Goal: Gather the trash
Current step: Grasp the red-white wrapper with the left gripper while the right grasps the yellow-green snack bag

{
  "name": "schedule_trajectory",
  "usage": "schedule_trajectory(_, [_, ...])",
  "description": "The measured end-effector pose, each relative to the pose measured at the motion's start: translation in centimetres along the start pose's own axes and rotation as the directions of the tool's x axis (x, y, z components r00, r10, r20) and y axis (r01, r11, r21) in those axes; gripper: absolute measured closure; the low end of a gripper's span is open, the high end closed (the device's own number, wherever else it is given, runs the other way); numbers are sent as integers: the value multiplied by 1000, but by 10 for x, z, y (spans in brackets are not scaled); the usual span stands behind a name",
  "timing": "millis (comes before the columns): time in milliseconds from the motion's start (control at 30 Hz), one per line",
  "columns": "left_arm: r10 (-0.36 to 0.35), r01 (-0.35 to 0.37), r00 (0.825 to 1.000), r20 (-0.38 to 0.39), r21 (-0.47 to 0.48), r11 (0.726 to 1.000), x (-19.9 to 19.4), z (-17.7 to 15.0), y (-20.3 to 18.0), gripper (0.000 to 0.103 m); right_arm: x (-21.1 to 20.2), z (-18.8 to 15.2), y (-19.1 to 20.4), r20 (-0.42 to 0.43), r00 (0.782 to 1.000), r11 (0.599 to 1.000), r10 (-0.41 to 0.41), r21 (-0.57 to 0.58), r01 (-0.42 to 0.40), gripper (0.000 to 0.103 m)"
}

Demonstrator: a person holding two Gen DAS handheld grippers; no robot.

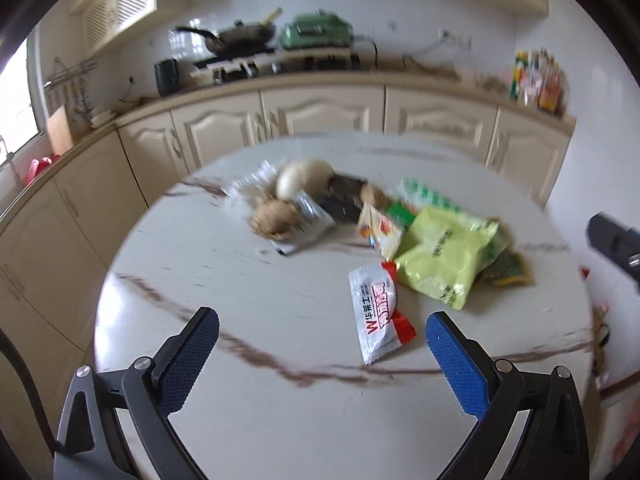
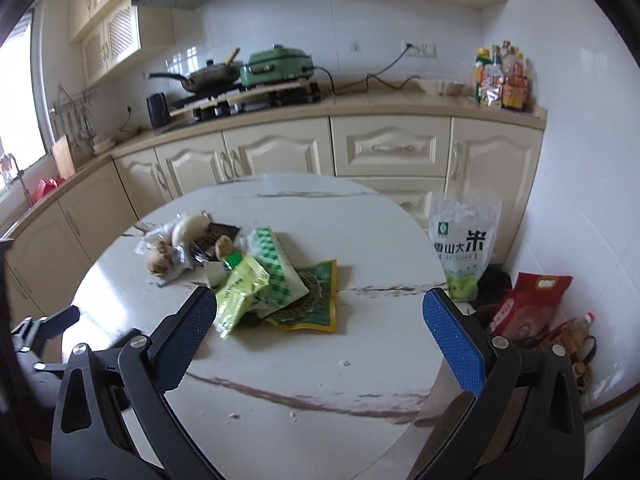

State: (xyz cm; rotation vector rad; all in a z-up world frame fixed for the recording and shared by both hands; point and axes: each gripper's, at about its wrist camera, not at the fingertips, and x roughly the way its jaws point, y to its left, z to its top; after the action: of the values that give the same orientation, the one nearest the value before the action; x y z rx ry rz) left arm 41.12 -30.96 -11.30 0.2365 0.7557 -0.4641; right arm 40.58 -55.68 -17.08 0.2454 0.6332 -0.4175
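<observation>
A round marble table (image 1: 248, 420) (image 2: 320, 360) holds a pile of trash. A white and red wrapper (image 1: 378, 312) lies nearest my left gripper (image 1: 322, 330), which is open and empty just short of it. Beyond are a yellow-green bag (image 1: 444, 256) (image 2: 236, 292), a green checked wrapper (image 2: 276, 256), a dark green and gold packet (image 2: 316, 300), eggshells (image 1: 304, 178) (image 2: 188, 226) and brown crumpled lumps (image 1: 276, 220) (image 2: 160, 260). My right gripper (image 2: 316, 308) is open and empty above the table, in front of the pile; it also shows at the right edge of the left wrist view (image 1: 616, 240).
Cream kitchen cabinets (image 2: 384, 148) and a counter with a stove, a pan (image 2: 208, 76) and a green cooker (image 2: 280, 64) stand behind the table. A rice bag (image 2: 464, 240), a red bag (image 2: 528, 304) and bottles sit on the floor at the right.
</observation>
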Motion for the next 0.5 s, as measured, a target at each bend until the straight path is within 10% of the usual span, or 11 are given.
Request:
schedule_trajectory(300, [-109,109,988,-110,-4,994,76,35,-1,22,43,0,-3,-61,998,1000,-2,0,2,0])
schedule_trajectory(500, [-143,144,985,-101,2,990,92,60,8,77,58,-2,8,-84,996,1000,6,-7,-6,0])
